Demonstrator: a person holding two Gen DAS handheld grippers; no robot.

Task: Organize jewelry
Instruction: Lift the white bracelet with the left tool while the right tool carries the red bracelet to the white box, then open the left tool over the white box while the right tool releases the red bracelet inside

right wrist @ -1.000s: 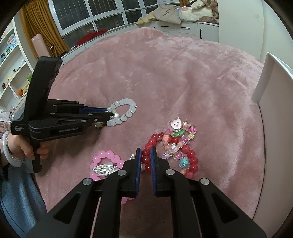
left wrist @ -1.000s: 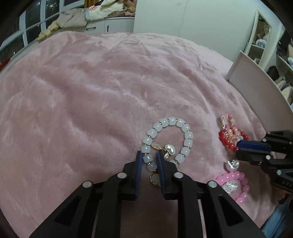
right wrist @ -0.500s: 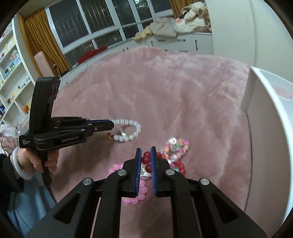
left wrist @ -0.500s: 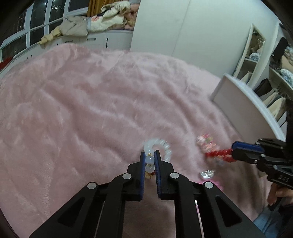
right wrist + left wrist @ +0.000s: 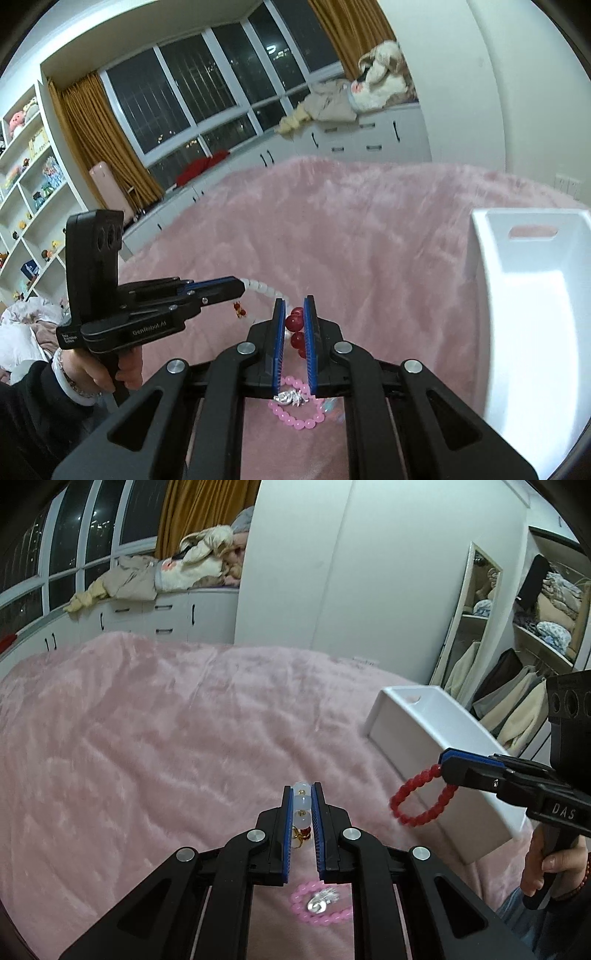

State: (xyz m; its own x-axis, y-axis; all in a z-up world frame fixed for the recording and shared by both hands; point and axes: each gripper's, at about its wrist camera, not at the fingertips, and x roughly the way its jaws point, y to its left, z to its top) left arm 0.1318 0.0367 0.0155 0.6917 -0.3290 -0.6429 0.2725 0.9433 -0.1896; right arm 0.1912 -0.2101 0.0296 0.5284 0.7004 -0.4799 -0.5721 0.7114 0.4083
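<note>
While L claw is pinching white bracelet, R claw is pinching red bracelet above pink bed.

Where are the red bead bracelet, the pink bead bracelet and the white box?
red bead bracelet (image 5: 413, 801), left wrist view, lower bend of its hanging loop.
pink bead bracelet (image 5: 295, 419), right wrist view, beads along its lower edge.
white box (image 5: 517, 306), right wrist view, inner wall.

A pale white bracelet, red bracelet and pink bracelet, over a pink blanket beside a white tray.
</note>
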